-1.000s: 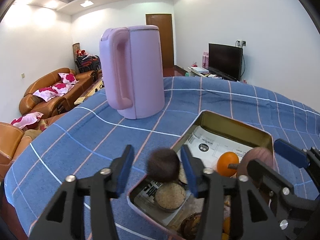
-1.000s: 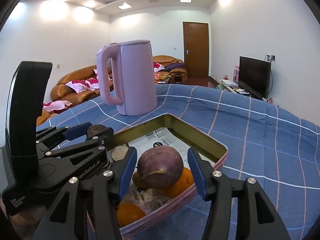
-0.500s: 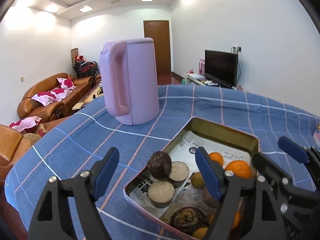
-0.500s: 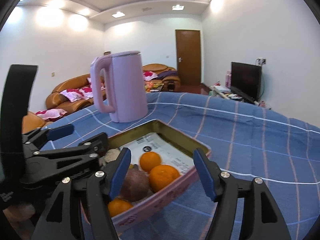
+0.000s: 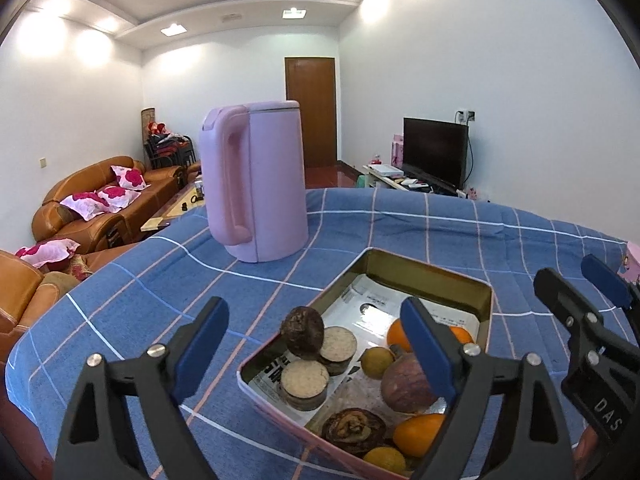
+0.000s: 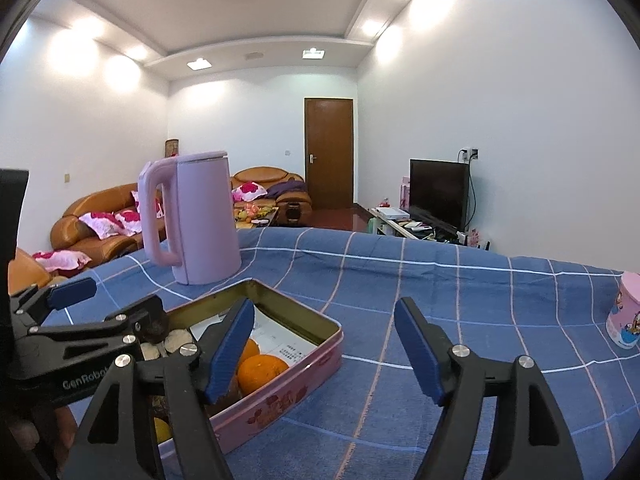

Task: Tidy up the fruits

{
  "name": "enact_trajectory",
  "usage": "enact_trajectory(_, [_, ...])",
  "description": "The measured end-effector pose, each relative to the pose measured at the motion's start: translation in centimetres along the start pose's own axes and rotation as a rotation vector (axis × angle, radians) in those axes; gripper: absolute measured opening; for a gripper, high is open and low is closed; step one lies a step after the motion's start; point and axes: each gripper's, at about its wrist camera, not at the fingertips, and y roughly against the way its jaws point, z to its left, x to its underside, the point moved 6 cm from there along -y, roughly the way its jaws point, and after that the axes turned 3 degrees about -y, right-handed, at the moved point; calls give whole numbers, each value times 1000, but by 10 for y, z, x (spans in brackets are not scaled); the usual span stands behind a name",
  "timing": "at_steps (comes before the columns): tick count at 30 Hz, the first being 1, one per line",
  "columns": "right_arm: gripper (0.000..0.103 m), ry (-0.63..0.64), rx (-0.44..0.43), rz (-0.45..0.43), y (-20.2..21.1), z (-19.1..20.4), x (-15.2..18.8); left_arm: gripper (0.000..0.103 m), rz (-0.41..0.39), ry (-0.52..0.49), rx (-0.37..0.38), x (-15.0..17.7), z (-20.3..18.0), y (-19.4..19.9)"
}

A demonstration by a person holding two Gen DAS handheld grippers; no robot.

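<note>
Both pieces of fruit have left the fingers since the earlier pictures: the dark brown round fruit [image 5: 302,333] is now sitting in the tin [image 5: 486,292], leaning on top of two flat round cakes [image 5: 305,380] at its near left corner, and the purple-brown fruit [image 5: 404,378] is lying among the oranges [image 5: 419,428] toward the near right side. A wrinkled dark fruit [image 5: 354,426] and small yellow ones (one [image 5: 376,357] in the middle, another at the near edge) are sharing the tin's paper-lined floor.

The left gripper [image 5: 316,340] is hovering just above the tin's near end, its blue-padded fingers [image 5: 202,336] having just been opening; they are standing spread wide with nothing pinched, the brown fruit showing between them but untouched. The right gripper [image 6: 324,350] is hanging over the tin's right edge and the blue cloth beyond it, its fingers [image 6: 416,350] likewise having just been opening and now spread apart, gripping nothing.

The tin is resting on a worktop [image 5: 140,280] covered in a blue checked cloth. A pink kettle [image 5: 256,184] is standing upright behind the tin, apart from it, handle toward the camera's left. A pink printed cup [image 6: 624,312] is standing well off to the right on the same cloth.
</note>
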Motion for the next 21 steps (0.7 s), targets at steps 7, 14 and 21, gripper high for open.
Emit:
enact_trajectory(7, [74, -8, -1, -3, 1, -1, -1, 90, -5, -3, 0, 0, -2, 1])
enact_trajectory(14, [74, -9, -1, -6, 2, 0, 0, 90, -6, -5, -1, 0, -2, 1])
enact_trajectory(21, [74, -12, -3, -11, 3, 0, -1, 90, -3, -4, -2, 0, -1, 1])
